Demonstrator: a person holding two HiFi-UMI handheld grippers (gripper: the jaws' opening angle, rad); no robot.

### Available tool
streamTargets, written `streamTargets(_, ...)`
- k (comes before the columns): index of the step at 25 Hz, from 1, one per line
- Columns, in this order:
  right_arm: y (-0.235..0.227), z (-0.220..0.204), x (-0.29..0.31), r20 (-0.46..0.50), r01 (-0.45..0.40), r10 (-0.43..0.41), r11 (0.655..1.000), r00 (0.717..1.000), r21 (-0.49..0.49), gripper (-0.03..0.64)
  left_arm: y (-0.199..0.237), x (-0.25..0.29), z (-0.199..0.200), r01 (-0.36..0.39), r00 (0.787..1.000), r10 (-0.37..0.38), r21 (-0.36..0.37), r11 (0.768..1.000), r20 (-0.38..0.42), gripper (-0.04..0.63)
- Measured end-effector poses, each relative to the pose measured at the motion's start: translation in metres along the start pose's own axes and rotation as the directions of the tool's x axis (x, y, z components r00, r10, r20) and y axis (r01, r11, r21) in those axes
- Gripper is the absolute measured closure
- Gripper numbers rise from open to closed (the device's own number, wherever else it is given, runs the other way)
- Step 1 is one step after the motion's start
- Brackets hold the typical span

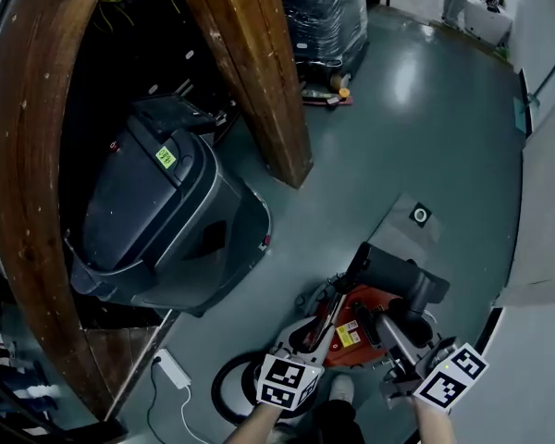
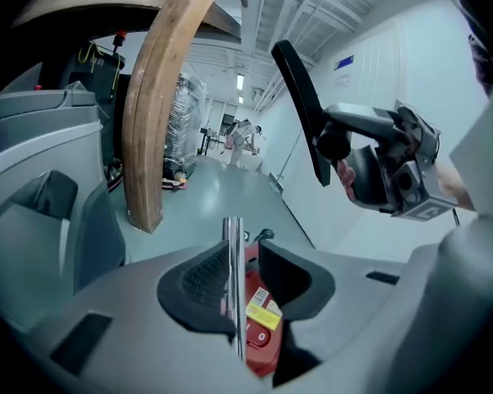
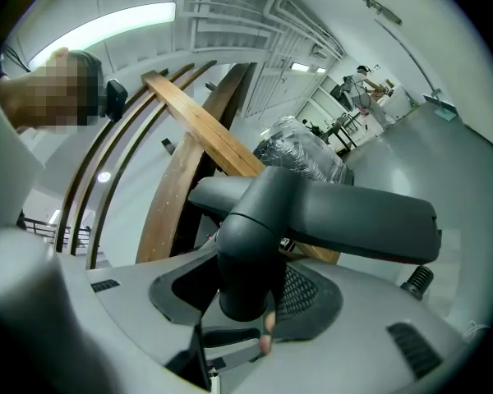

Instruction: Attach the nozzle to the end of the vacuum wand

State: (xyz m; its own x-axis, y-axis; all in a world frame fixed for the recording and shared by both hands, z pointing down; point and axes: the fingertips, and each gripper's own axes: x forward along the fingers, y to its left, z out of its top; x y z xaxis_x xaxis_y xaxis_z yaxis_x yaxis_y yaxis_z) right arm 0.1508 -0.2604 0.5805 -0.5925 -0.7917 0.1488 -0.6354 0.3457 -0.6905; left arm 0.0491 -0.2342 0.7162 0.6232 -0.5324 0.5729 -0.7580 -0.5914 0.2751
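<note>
The metal vacuum wand [image 1: 338,303] slants up from the red vacuum body [image 1: 359,326] on the floor. My left gripper [image 1: 316,336] has the wand [image 2: 232,277] between its jaws. The tube lies against the left pad, and a gap shows to the right pad [image 2: 292,273], so the left gripper [image 2: 245,279] is open. My right gripper [image 1: 400,340] is shut on the neck of the dark grey floor nozzle [image 1: 400,276]. The nozzle [image 3: 312,212] fills the right gripper view, its neck [image 3: 248,261] between the pads of the right gripper [image 3: 246,295]. Nozzle [image 2: 300,97] and wand are apart.
A large dark grey bin [image 1: 157,215] stands to the left under a curved wooden beam [image 1: 259,72]. A white power strip [image 1: 173,368] and a black hose loop [image 1: 227,391] lie near my feet. A wrapped pallet [image 1: 324,7] stands far back. The white wall [image 1: 546,211] is at the right.
</note>
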Motion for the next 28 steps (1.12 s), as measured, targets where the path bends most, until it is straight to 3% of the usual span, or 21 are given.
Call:
streamTargets(8, -0.024, -0.013, 0.015, -0.032, 0.003, -0.001, 0.999, 0.999, 0.04, 0.433, 0.012, 0.053, -0.043, -0.018, 0.996, 0.019, 0.014, 1.0, -0.092, 0.419)
streamTargets(19, -0.036, -0.02, 0.023, -0.078, -0.01, 0.014, 0.998, 0.997, 0.055, 0.433, 0.013, 0.074, -0.049, 0.01, 0.994, -0.006, 0.036, 0.999, -0.112, 0.436)
streamTargets(28, -0.044, -0.031, 0.037, -0.155, -0.043, 0.07, 0.984, 0.985, 0.173, 0.433, 0.003, 0.053, -0.039, 0.021, 0.995, -0.019, 0.03, 0.999, -0.094, 0.442)
